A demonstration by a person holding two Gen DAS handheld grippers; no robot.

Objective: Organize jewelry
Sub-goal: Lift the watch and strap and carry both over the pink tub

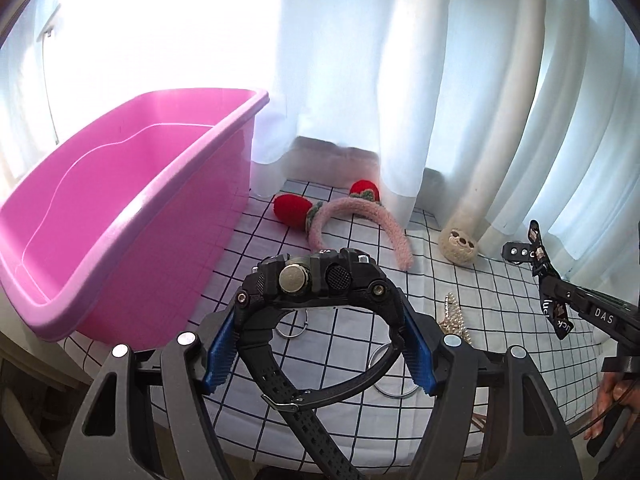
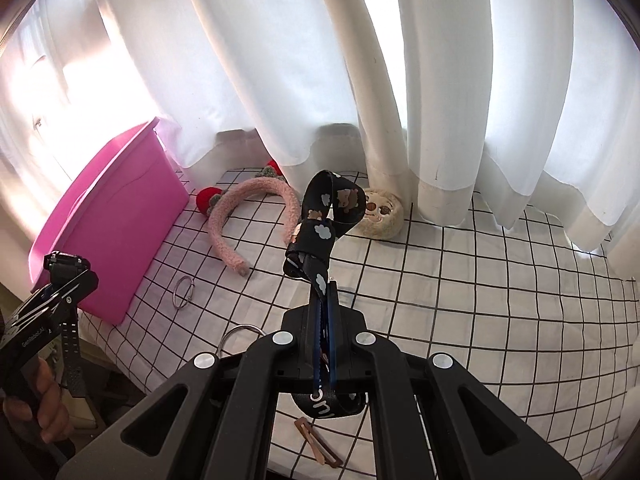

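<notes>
Carrying two pieces at once, that's where I judge I am: both picked, neither yet stowed. My left hand-held gripper (image 1: 320,340) is clamped across a chunky black watch (image 1: 320,284), blue pads pressing the strap on either side, the buckle end trailing down toward me. My right hand-held gripper (image 2: 323,300) is squeezed fully together on a black printed strap (image 2: 320,224) with little cloud and bear motifs, its loop sticking up past the tips and a tail hanging below.

Next move, as I read it: swing the watch over the pink bin (image 1: 132,184) and let go inside. That calls for clearing the near rim, which stands tall at the left edge of the checked tabletop (image 2: 460,280). The bin looks empty, so plenty of room to drop into.

Out on the tabletop, a pink fuzzy headband (image 1: 356,216) with red strawberries lies near the far edge, just beside the bin's corner. Two metal rings (image 2: 183,292) sit near the bin's wall, a pearl clip (image 1: 454,316) between my two tools, a brown hair clip (image 2: 318,444) at the near edge. White curtains (image 2: 360,60) hang onto the far edge, so I'd keep low of them. The right side of the tabletop is open.
</notes>
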